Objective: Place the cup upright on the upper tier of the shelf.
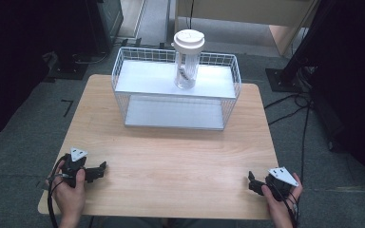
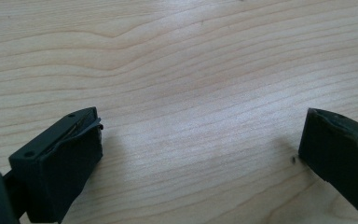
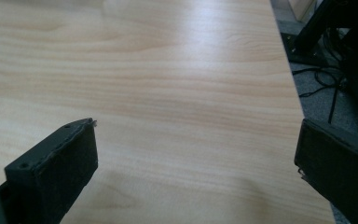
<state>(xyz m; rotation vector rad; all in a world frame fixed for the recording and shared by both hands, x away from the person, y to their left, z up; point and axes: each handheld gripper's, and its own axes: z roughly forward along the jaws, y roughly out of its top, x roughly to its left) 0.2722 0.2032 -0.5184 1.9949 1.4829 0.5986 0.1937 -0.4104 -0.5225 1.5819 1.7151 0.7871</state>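
Evidently nothing is begun: the left tool (image 1: 100, 169) and right tool (image 1: 252, 183) are rested at the near bench (image 1: 171, 161) edge, jaws apart and empty. The lidded clear jar (image 1: 187, 59) is stood upright on the wire rack's (image 1: 123, 95) upper shelf, well apart from both, untouched.

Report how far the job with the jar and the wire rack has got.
Nothing looks done yet. The lidded clear jar stands upright on the top shelf of the white wire rack, untouched. Nothing is in hand: the left gripper and right gripper rest open and empty near the table's front edge. Reaching for the jar is all still ahead.
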